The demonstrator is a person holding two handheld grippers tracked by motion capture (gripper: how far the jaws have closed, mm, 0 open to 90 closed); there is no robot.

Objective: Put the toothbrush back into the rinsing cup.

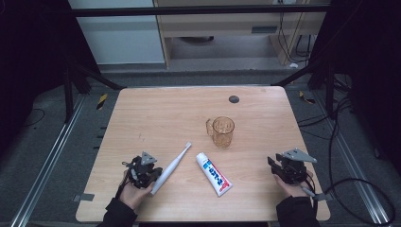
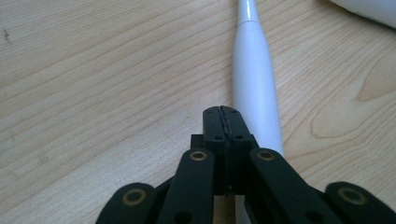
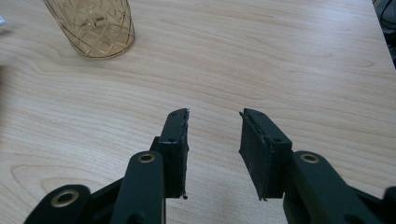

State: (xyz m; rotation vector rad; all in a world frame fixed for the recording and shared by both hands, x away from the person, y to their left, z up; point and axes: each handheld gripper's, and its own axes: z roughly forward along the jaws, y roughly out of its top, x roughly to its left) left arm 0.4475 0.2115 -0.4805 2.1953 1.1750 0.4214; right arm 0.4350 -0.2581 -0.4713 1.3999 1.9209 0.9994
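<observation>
A white electric toothbrush (image 1: 171, 166) lies slantwise on the wooden table (image 1: 156, 113), head toward the far right. My left gripper (image 1: 150, 176) rests at its handle end, jaws shut with nothing between them; in the left gripper view (image 2: 225, 112) the toothbrush handle (image 2: 256, 88) runs just right of the jaws. A white toothpaste tube (image 1: 213, 173) with red and blue print lies mid-table near the front. An amber glass mug (image 1: 222, 131) stands upright behind it. My right gripper (image 1: 274, 163) sits at the front right, open and empty (image 3: 214, 116), the mug (image 3: 93, 25) far left ahead.
A small dark round disc (image 1: 233, 99) sits near the table's far edge. Black metal frame bars and cables surround the table, with cupboards behind. A corner of the toothpaste tube (image 2: 369, 9) shows at the top right of the left gripper view.
</observation>
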